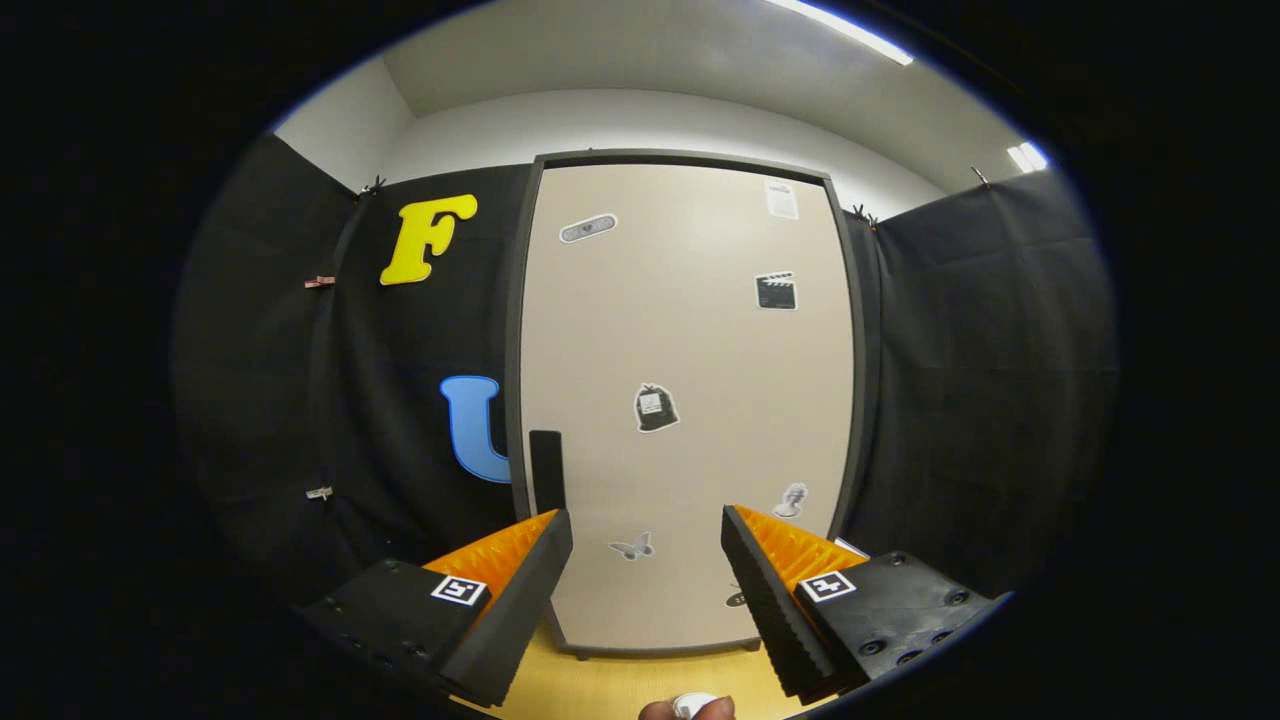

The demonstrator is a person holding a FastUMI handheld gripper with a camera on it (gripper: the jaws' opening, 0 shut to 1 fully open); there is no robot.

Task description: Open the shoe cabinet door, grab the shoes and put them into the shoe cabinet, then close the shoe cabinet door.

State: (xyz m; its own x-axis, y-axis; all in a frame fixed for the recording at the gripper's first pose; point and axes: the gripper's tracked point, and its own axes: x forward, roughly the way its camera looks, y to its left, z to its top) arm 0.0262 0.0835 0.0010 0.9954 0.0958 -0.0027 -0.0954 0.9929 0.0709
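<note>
Nearest, below the jaws: a fingertip with a small white object beside it, too little visible to identify. Beneath, a wood-toned floor running up to the foot of the cabinet.

Gripper held level and facing the cabinet front, jaws spread wide with nothing between them; judged an approach posture, opened in readiness for the handle rather than for the shoes. Square black-and-white marker tags on each jaw body, a coded pattern, not readable text.

Just beyond the left jaw: a dark vertical handle at the left edge of the shoe cabinet door. Its placement on that edge suggests hinges on the right; not confirmed. Gripper aimed slightly right of the handle, so a leftward correction is judged necessary before any grasp.

Door shut, flush within its dark frame; cabinet standing on the floor between black cloth walls. First step of the task judged not yet done. Shoes: location cannot be stated.

Markings on the door: several decorative stickers, including a clapperboard, a dark bag shape, a butterfly, an oblong grey sticker, and a pale paper label near the top. No brand or writing legible at this size.

Farthest: white ceiling with strip lighting.
</note>
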